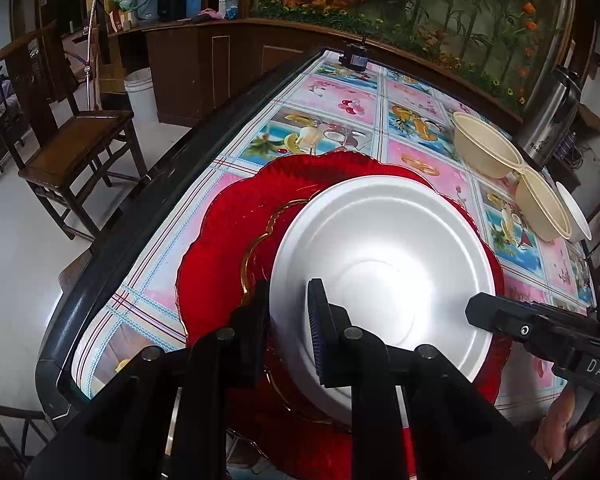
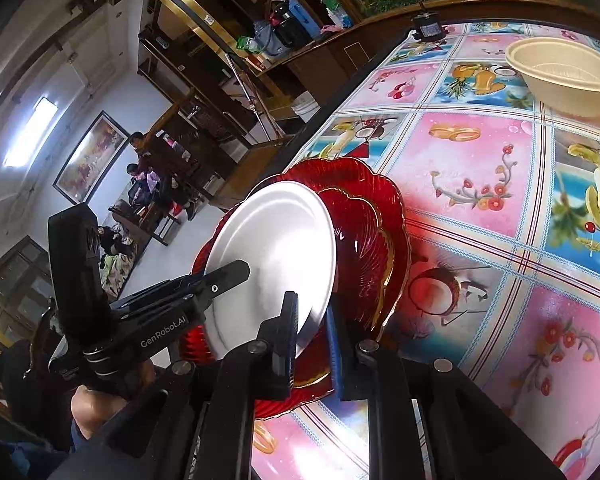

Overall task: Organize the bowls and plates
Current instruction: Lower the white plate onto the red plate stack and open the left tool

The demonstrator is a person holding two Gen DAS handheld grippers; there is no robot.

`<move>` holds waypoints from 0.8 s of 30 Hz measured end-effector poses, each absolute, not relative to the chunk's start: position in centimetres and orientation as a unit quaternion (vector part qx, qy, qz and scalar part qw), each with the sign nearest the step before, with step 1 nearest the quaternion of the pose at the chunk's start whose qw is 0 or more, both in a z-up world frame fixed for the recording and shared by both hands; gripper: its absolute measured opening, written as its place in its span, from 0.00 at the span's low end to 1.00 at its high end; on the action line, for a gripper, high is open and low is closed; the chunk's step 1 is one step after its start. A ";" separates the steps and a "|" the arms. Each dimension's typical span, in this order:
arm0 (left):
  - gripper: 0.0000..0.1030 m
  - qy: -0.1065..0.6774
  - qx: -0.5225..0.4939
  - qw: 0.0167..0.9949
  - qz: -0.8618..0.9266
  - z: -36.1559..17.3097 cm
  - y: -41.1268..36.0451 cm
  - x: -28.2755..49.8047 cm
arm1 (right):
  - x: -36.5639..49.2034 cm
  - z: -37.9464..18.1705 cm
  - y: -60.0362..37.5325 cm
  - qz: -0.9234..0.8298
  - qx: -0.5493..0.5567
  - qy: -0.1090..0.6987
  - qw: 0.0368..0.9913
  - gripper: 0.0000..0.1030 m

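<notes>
A white plate (image 1: 384,280) lies on a smaller red gold-rimmed plate (image 1: 260,248), which lies on a large red scalloped plate (image 1: 228,220). My left gripper (image 1: 288,320) is shut on the near-left rims of the stack. My right gripper (image 2: 312,332) is shut on the stack's right rims, white plate (image 2: 276,248) and red plates (image 2: 364,240) between its fingers; it also shows in the left wrist view (image 1: 484,312). The stack looks tilted above the table. Two cream bowls (image 1: 486,146) (image 1: 542,208) stand at the far right.
The table (image 2: 480,184) has a colourful fruit-print cloth. A white bowl (image 1: 576,212) sits by the cream bowls, a steel thermos (image 1: 548,120) behind. A small black motor (image 1: 354,58) stands at the far edge. A wooden chair (image 1: 80,148) stands left of the table.
</notes>
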State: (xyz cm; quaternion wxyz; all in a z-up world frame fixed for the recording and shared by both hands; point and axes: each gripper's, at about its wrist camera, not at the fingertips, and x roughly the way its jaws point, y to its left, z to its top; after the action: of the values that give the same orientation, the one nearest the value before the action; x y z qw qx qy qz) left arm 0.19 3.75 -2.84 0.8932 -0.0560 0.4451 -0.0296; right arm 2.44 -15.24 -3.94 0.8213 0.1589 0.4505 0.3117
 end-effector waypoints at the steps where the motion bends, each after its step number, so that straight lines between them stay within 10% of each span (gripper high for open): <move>1: 0.16 0.444 -0.058 0.894 -0.029 -2.8 3.8 0.2 | 2.4 -3.9 -15.3 0.312 0.158 0.451 0.821 0.15; 24: 0.18 0.420 -0.062 0.905 -0.016 -0.1 4.2 -1.0 | 3.3 -2.6 -20.5 0.276 0.224 0.422 0.834 0.17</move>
State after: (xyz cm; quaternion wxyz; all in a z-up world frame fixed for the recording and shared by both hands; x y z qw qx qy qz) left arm -1.02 4.20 -0.06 0.9052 -0.0623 0.4201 -0.0164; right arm 3.32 -20.53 -2.64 0.8338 0.2240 0.4222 0.2763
